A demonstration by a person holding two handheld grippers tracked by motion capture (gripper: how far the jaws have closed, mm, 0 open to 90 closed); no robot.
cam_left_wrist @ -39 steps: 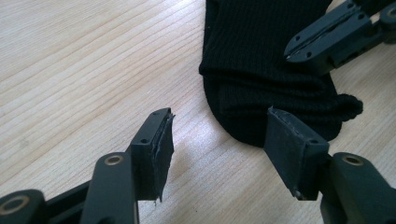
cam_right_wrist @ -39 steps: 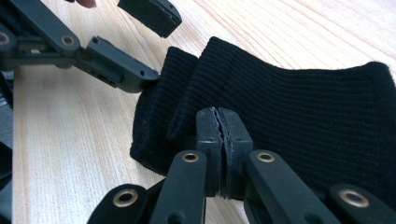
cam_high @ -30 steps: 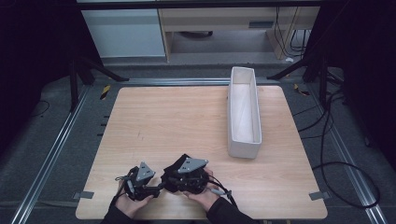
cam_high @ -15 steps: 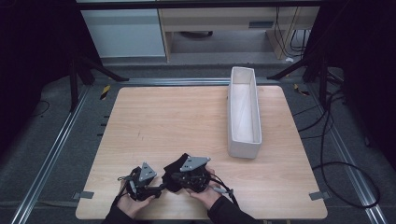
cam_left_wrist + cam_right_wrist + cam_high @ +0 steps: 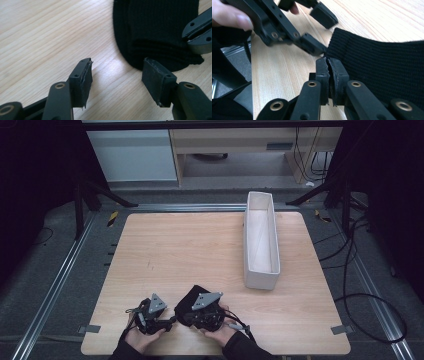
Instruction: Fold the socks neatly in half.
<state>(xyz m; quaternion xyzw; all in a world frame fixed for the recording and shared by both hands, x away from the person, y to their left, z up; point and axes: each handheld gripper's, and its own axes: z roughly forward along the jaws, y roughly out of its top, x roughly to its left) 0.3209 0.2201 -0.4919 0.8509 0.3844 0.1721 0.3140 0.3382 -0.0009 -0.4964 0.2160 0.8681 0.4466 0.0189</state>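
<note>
Cloth: we see a black ribbed sock (image 5: 191,301) lying flat near the table's (image 5: 200,245) front edge.
Right gripper (image 5: 328,65): jaws just closed, pinching the sock's cuff edge.
Left gripper (image 5: 116,72): jaws wide apart, holding nothing, beside the cuff.
Handling: we judge it soft, light and limp; take the cuff.
Axis: we cannot tell.

Black sock (image 5: 160,32) cut off above
</note>
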